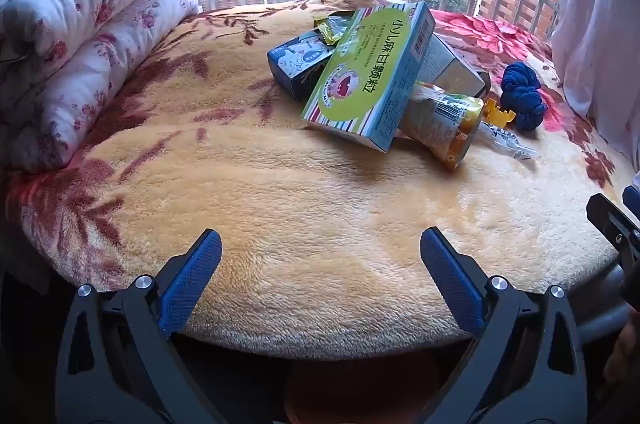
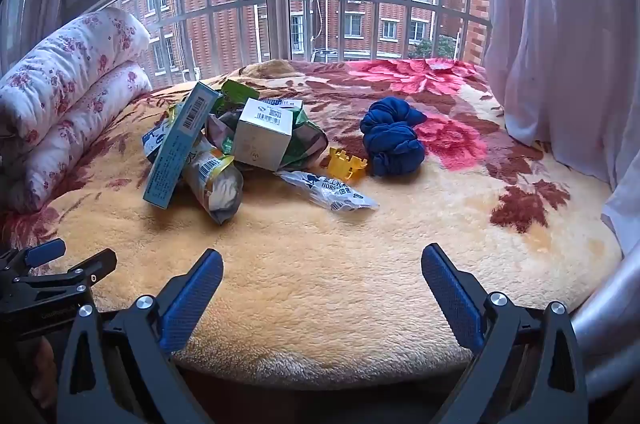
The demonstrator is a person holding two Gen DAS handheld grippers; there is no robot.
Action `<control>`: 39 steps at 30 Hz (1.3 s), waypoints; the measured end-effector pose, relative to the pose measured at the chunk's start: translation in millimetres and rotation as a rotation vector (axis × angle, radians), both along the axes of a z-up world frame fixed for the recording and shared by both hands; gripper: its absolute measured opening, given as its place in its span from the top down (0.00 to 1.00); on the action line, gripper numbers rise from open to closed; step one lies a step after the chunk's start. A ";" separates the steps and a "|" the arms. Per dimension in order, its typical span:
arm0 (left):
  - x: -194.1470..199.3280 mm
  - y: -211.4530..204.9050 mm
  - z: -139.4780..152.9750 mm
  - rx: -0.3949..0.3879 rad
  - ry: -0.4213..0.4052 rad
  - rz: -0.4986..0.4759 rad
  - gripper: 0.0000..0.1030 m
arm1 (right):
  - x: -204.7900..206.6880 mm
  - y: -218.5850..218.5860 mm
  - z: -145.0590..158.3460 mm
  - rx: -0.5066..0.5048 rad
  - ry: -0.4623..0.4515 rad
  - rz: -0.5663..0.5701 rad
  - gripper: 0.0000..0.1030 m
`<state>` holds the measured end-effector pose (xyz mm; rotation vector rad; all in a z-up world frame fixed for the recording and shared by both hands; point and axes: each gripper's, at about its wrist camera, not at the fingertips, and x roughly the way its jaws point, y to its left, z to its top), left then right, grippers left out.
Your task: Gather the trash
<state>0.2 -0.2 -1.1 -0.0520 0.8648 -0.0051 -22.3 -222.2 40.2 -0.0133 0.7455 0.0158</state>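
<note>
A pile of trash lies on the fleece blanket (image 1: 280,207): a green-and-blue medicine box (image 1: 368,75), a dark blue carton (image 1: 298,65), a grey box (image 1: 448,67), a snack bag (image 1: 444,121) and a clear wrapper (image 1: 508,141). The right wrist view shows the same medicine box (image 2: 180,147), a white box (image 2: 264,135), the snack bag (image 2: 218,183) and the clear wrapper (image 2: 330,193). My left gripper (image 1: 320,248) is open and empty at the blanket's near edge. My right gripper (image 2: 322,264) is open and empty, also near the front edge.
A rolled floral quilt (image 1: 80,31) lies at the left. A blue cloth bundle (image 2: 394,139) and a yellow plastic piece (image 2: 346,163) sit right of the pile. A barred window (image 2: 280,3) is behind, a white curtain (image 2: 560,43) at the right.
</note>
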 end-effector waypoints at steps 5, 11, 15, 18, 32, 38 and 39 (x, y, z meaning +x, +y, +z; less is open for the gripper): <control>2.9 -6.3 0.5 0.008 0.007 -0.027 0.06 | 0.2 -0.8 -0.3 -0.008 -0.002 -0.002 0.05; 3.0 -14.0 3.0 0.030 -0.016 -0.051 0.06 | 2.8 -4.4 1.1 -0.002 0.000 -0.024 0.05; 3.0 -17.4 4.2 0.030 -0.021 -0.061 0.06 | 3.1 -4.8 1.9 0.002 -0.001 -0.038 0.05; 3.3 -19.2 4.7 0.036 -0.023 -0.060 0.06 | 4.1 -11.5 -0.3 0.006 -0.003 -0.033 0.05; 6.0 -14.9 4.1 0.026 -0.011 -0.037 0.06 | 3.4 -12.0 -1.5 0.005 -0.001 -0.032 0.05; 5.9 -12.3 3.9 0.022 -0.008 -0.033 0.06 | 4.5 -12.4 -2.2 0.007 0.004 -0.034 0.05; 6.2 -11.7 3.7 0.020 -0.007 -0.032 0.06 | 4.8 -12.2 -2.3 0.006 0.004 -0.036 0.05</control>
